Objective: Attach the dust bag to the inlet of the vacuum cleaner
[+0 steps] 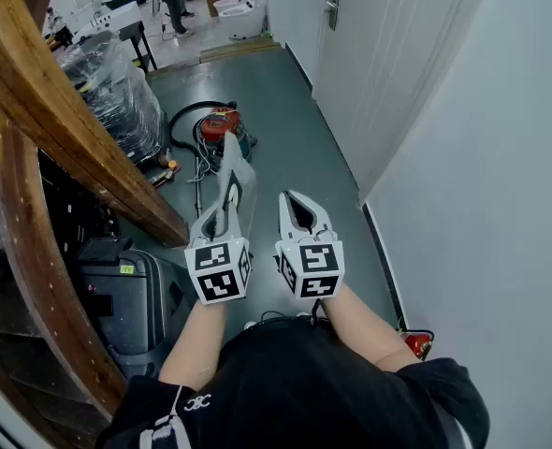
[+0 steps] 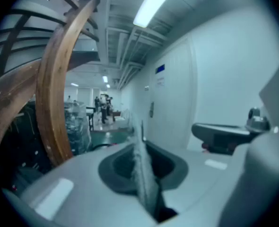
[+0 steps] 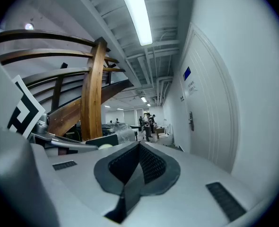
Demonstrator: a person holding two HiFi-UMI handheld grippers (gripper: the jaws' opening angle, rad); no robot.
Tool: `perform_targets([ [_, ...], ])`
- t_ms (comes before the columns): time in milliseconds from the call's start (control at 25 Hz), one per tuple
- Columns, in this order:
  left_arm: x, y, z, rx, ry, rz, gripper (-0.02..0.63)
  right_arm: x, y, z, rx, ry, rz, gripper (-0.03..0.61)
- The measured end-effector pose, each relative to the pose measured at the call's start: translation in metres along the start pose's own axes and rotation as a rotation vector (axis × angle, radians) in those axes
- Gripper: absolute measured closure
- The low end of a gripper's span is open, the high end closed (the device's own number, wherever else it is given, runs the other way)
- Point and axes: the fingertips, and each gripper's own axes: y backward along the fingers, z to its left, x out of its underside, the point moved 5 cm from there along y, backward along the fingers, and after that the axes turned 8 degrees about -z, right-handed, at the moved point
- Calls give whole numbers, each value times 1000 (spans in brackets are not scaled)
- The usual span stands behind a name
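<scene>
One red vacuum [image 1: 222, 124] sits on the floor [image 1: 276, 92] at upper centre, well apart from both tongs. At mid-frame the bag [image 1: 234, 171] stands upright, pinched by its edge in the left tongs [image 1: 223, 213], probably for carrying over. The right tongs [image 1: 295, 204] are clenched on nothing.
</scene>
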Motion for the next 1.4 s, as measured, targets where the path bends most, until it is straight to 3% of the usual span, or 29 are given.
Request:
perform_targets([
  [320, 5, -3, -8, -16, 26, 19, 583, 3, 4, -14, 20, -43, -13, 580],
  [1080, 19, -49, -75, -63, 74, 50, 581, 23, 10, -88, -73, -30, 54, 580],
  [1400, 30, -75, -93, -23, 80, 91, 581, 31, -4, -110, -56, -36, 73, 580],
])
